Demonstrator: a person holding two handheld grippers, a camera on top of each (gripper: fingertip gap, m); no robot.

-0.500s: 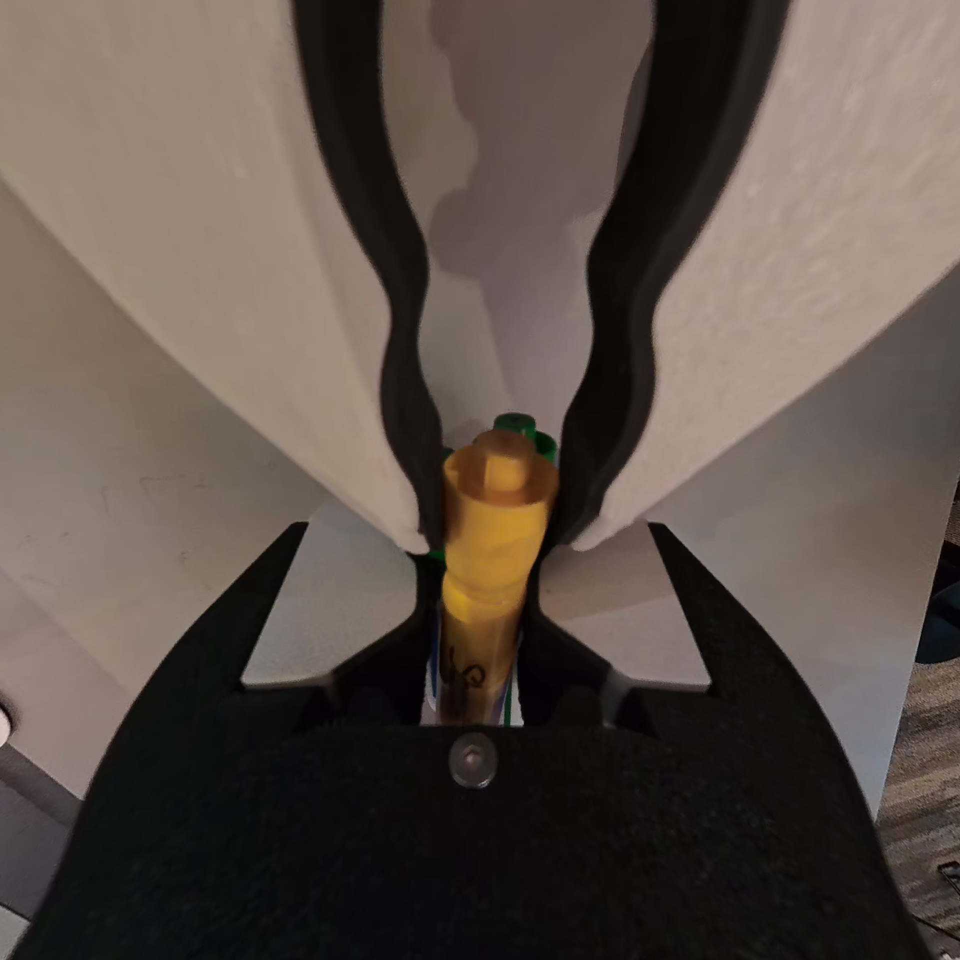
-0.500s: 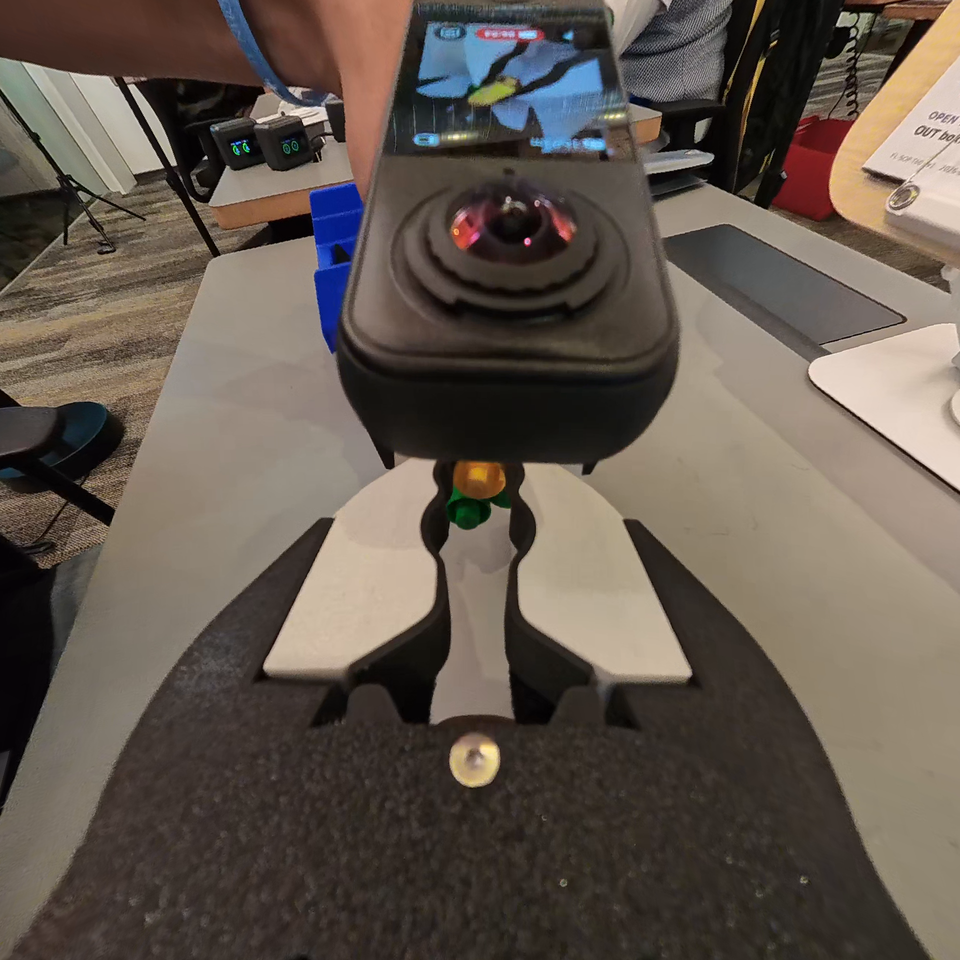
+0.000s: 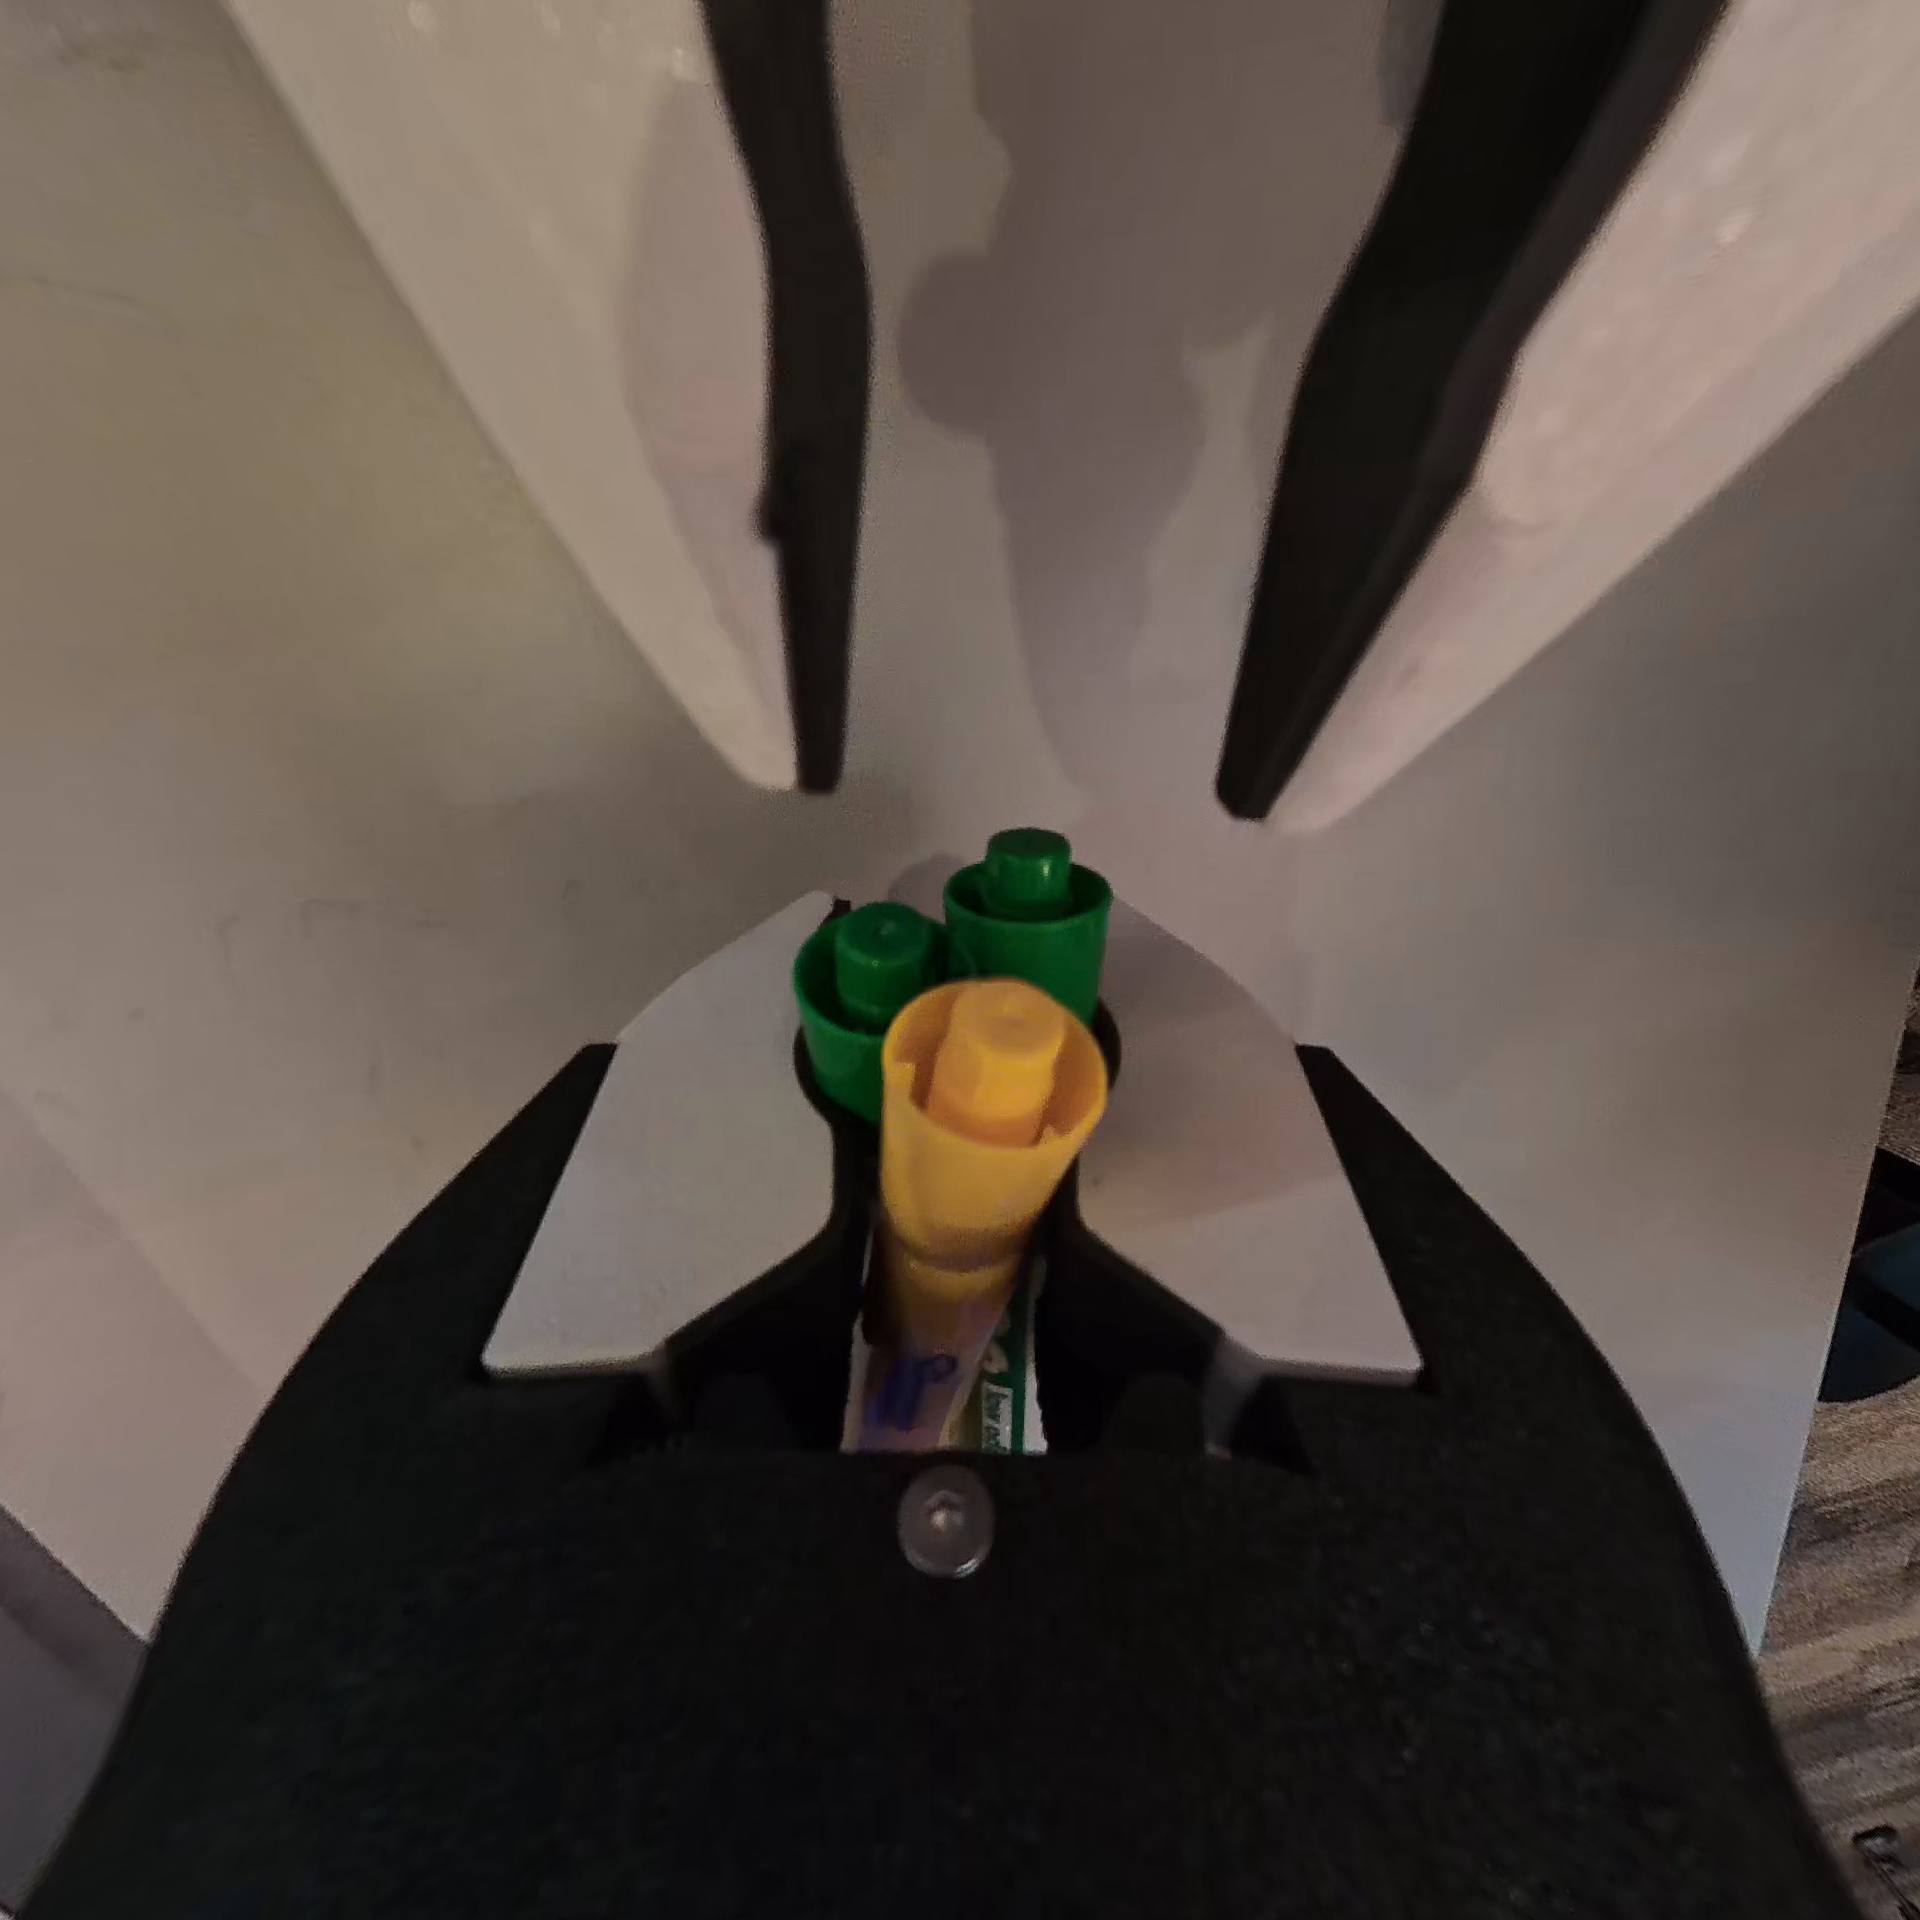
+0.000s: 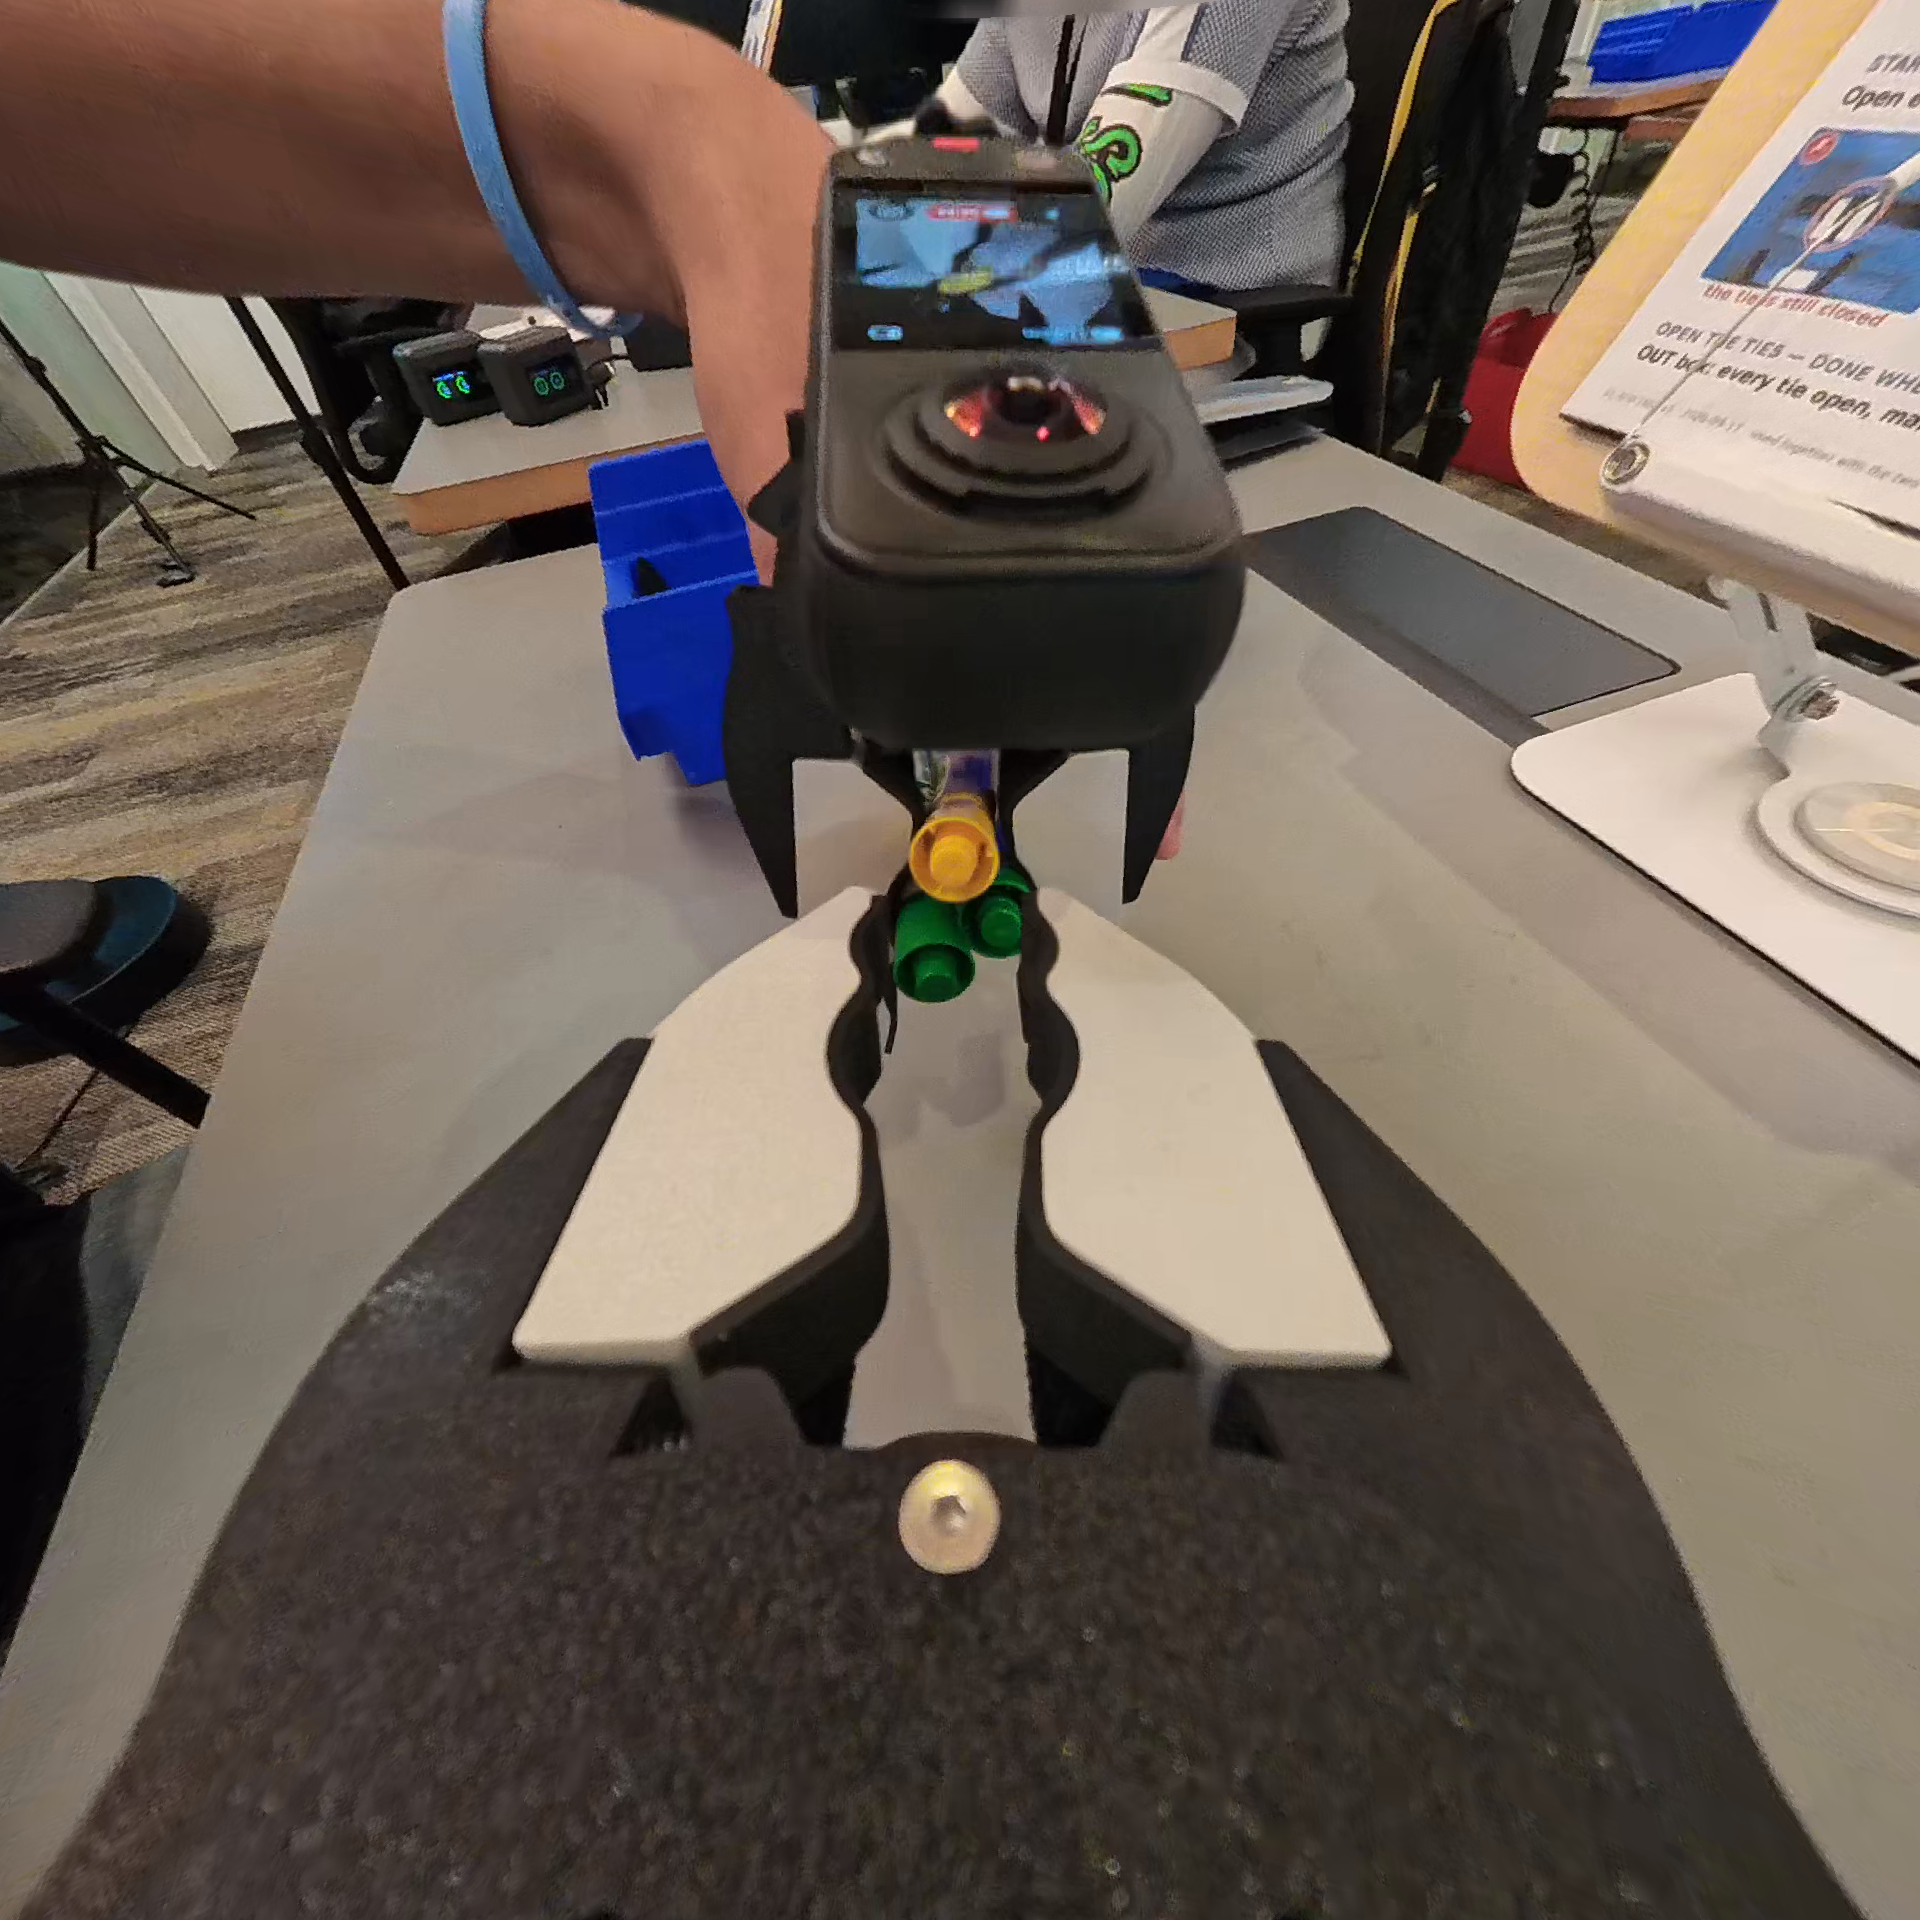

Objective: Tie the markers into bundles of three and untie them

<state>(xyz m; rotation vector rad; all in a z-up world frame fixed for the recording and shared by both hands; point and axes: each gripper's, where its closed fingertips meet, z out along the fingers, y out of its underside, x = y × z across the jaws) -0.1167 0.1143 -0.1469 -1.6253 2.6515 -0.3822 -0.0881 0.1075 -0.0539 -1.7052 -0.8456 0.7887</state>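
Above the grey table (image 4: 468,831) your left gripper (image 3: 951,1023) clamps the three markers (image 3: 987,1081), yellow over two green, while your right gripper (image 4: 951,961) stands apart just before their caps; if the left loosens, they can slide out.

Dim indoor light; soft shadows; edges warped, slightly blurred.
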